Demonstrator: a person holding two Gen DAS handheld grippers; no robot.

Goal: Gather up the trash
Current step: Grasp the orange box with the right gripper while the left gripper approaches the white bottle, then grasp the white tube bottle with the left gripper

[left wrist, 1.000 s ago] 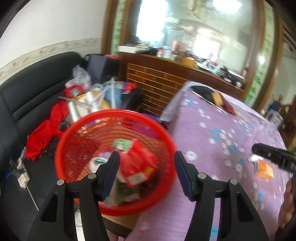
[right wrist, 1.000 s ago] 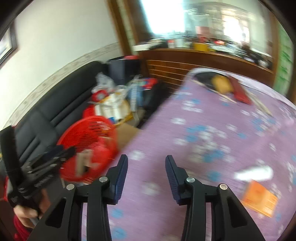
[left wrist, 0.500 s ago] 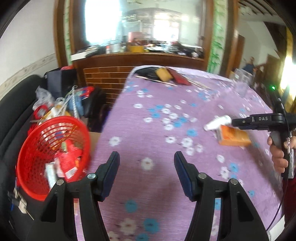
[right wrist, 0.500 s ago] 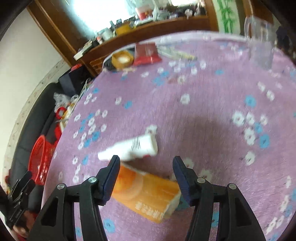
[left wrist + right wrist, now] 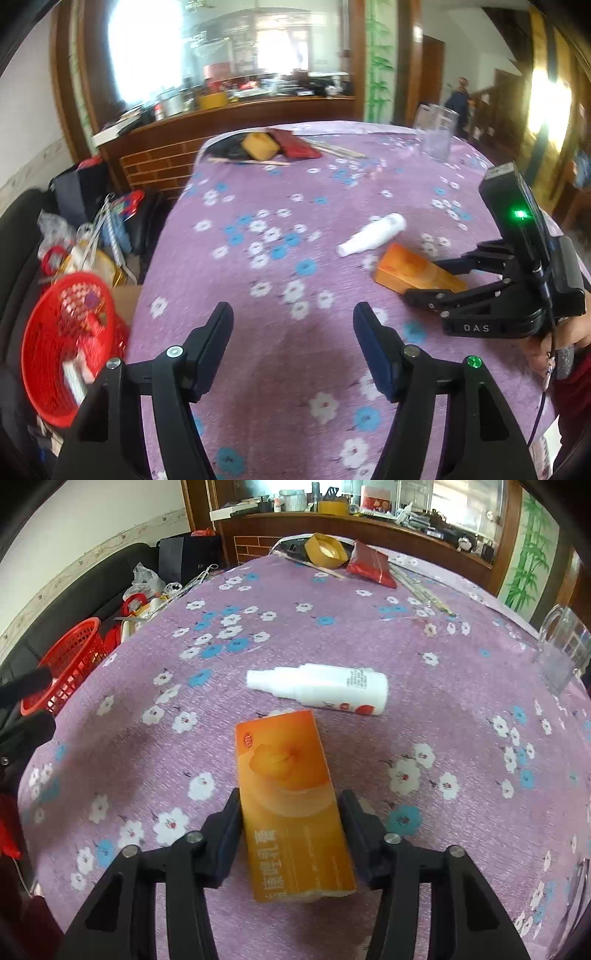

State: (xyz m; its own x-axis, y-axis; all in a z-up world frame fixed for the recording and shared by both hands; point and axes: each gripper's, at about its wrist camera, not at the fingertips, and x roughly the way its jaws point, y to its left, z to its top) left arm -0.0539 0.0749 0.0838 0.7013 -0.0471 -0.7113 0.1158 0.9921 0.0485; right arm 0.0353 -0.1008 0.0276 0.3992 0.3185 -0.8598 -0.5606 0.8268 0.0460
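An orange carton [image 5: 291, 805] lay flat on the tablecloth, a white spray bottle [image 5: 321, 688] on its side just beyond.

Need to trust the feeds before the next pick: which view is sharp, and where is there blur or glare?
Right wrist view: sharp on the orange box and white bottle, though fisheye bends the table edge. Left wrist view: soft motion blur, worst on the red basket; bright glare from the window.
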